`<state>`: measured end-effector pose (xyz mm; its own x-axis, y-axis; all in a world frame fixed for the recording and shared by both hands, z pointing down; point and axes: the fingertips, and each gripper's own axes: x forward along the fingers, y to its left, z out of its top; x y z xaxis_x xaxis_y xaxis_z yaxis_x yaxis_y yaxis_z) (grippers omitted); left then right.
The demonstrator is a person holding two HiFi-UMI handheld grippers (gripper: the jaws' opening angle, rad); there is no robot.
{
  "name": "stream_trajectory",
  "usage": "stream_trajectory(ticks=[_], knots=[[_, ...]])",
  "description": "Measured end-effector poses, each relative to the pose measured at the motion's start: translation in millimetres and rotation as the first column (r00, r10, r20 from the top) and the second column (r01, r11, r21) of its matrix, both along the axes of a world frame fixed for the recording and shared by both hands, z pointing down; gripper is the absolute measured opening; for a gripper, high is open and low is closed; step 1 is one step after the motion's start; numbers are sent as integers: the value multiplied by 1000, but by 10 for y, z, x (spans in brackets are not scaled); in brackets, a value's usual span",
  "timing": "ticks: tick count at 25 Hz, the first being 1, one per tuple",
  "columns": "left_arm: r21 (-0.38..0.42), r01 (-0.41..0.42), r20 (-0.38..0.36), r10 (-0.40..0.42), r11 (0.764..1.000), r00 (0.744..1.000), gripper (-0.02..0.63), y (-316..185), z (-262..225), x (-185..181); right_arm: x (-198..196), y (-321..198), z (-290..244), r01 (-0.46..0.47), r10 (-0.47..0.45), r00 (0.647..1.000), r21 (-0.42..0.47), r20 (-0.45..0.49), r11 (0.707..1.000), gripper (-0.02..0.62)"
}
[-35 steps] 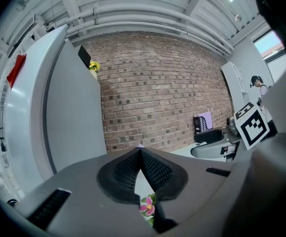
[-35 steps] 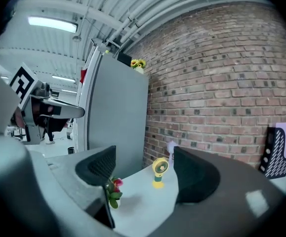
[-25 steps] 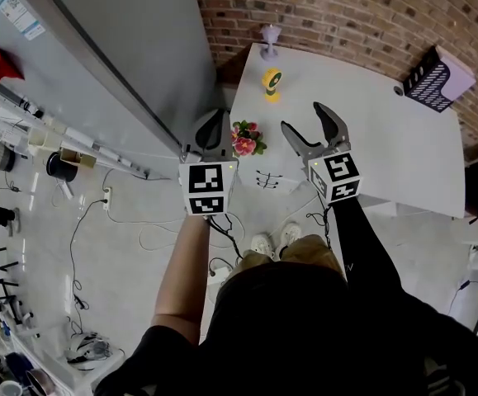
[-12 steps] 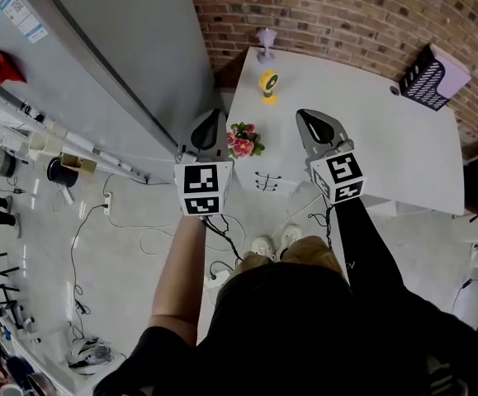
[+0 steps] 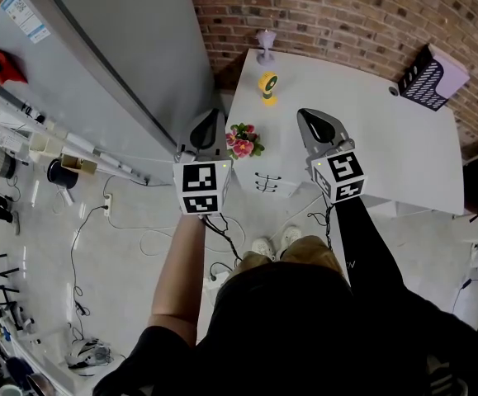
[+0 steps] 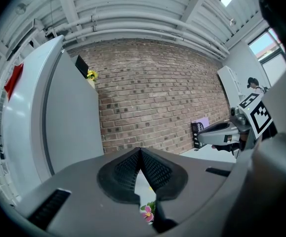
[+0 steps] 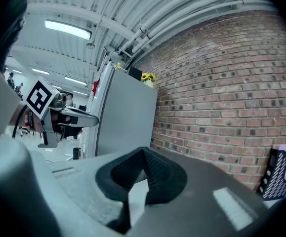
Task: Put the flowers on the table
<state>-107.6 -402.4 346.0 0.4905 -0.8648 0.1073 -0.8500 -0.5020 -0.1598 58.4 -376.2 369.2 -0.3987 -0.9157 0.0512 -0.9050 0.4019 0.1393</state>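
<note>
While both grippers hung over the near side of the table, the pink flowers (image 5: 243,141) with green leaves stood on the white table (image 5: 371,139), at its left edge, close to the near corner. They lay between the two grippers, much closer to the left one. The left gripper (image 5: 211,115) was just to the left of the flowers, over the table's edge, and its jaws were pressed together at the tips with nothing between them. In the left gripper view one pink bloom (image 6: 147,213) showed low down, through the narrow slit under the joined tips, beyond the jaws and not inside them. I could not tell if the jaw touched the leaves.

The right gripper (image 5: 306,118) was to the right of the flowers, apart from them, above the table top. Its jaws were also closed on each other and held nothing; in the right gripper view only the white table surface showed under the tips.

Farther back on the table stood a small yellow object (image 5: 268,85), and behind it, near the brick wall (image 5: 346,11), a small lilac one (image 5: 264,44). A black perforated holder (image 5: 424,79) stood at the far right corner. A tall grey refrigerator (image 5: 131,48) stood to the left of the table.
</note>
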Motion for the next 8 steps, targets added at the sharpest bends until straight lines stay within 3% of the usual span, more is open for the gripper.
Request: stream_trajectory(ticks=[8], knots=[[0, -1, -1, 1, 1000, 1000, 6, -4, 17, -27, -3, -15, 19, -6, 6, 1000, 5, -3, 1000, 0]])
